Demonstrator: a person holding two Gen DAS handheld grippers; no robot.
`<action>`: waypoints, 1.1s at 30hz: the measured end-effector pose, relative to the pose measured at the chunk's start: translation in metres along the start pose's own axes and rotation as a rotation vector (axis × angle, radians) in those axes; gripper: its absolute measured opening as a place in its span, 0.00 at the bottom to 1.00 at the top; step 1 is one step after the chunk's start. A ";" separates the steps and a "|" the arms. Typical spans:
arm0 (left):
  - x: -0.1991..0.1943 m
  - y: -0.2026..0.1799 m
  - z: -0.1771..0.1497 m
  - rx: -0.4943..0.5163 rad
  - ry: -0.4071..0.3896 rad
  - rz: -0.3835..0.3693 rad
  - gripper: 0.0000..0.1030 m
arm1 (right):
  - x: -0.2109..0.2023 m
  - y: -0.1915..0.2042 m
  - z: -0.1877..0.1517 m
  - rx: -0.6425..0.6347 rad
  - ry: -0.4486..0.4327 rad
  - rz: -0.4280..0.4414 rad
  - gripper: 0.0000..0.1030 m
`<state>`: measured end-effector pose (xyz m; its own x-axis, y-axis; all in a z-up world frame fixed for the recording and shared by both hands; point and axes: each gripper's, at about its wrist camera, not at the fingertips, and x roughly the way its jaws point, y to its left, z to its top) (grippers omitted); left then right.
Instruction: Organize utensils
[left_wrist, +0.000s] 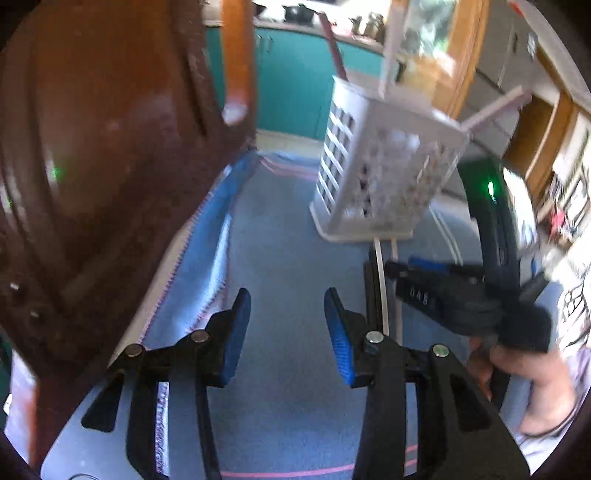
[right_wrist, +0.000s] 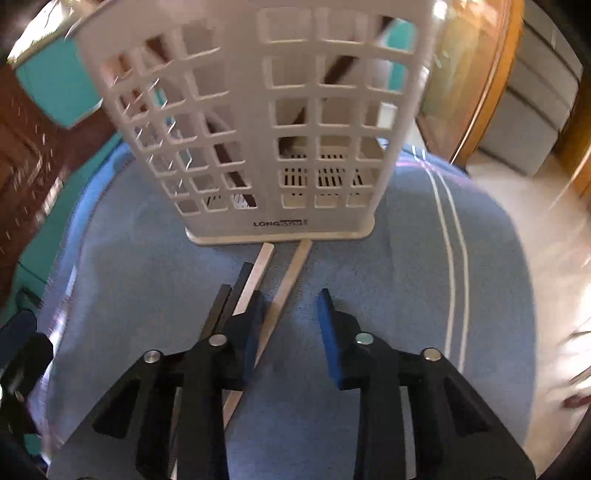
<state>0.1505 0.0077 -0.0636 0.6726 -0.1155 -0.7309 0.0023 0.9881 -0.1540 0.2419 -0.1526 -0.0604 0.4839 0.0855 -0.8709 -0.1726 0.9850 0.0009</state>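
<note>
Four thin, stiff, light chopsticks (right_wrist: 284, 291), dark and pale, lie on the blue cloth (right_wrist: 369, 280) at six o'clock of the white lattice plastic holder (right_wrist: 236, 122). Right gripper (right_wrist: 290, 332) straddles one pale stick, not pinching it; left gripper (left_wrist: 288, 332) gapes empty. They look slippery, so I'd grasp mid-shaft.

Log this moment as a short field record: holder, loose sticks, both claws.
holder: white lattice utensil holder, upright on blue cloth, sticks already inside
loose sticks: two dark chopsticks and two pale chopsticks flat on the cloth in front of the holder
left claw: open, empty
right claw: open, over the pale sticks, nothing gripped
</note>
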 end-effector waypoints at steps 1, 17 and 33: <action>0.003 -0.002 -0.002 0.008 0.013 0.002 0.41 | 0.000 0.000 0.000 -0.018 0.004 -0.002 0.15; 0.042 -0.063 -0.028 0.163 0.113 -0.055 0.44 | -0.042 -0.079 -0.061 0.032 0.067 0.080 0.08; 0.034 -0.050 -0.024 0.110 0.121 -0.012 0.03 | -0.051 -0.080 -0.083 0.097 0.048 0.106 0.22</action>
<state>0.1552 -0.0476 -0.0969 0.5780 -0.1325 -0.8052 0.0954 0.9909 -0.0947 0.1597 -0.2479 -0.0565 0.4249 0.1853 -0.8861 -0.1363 0.9808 0.1397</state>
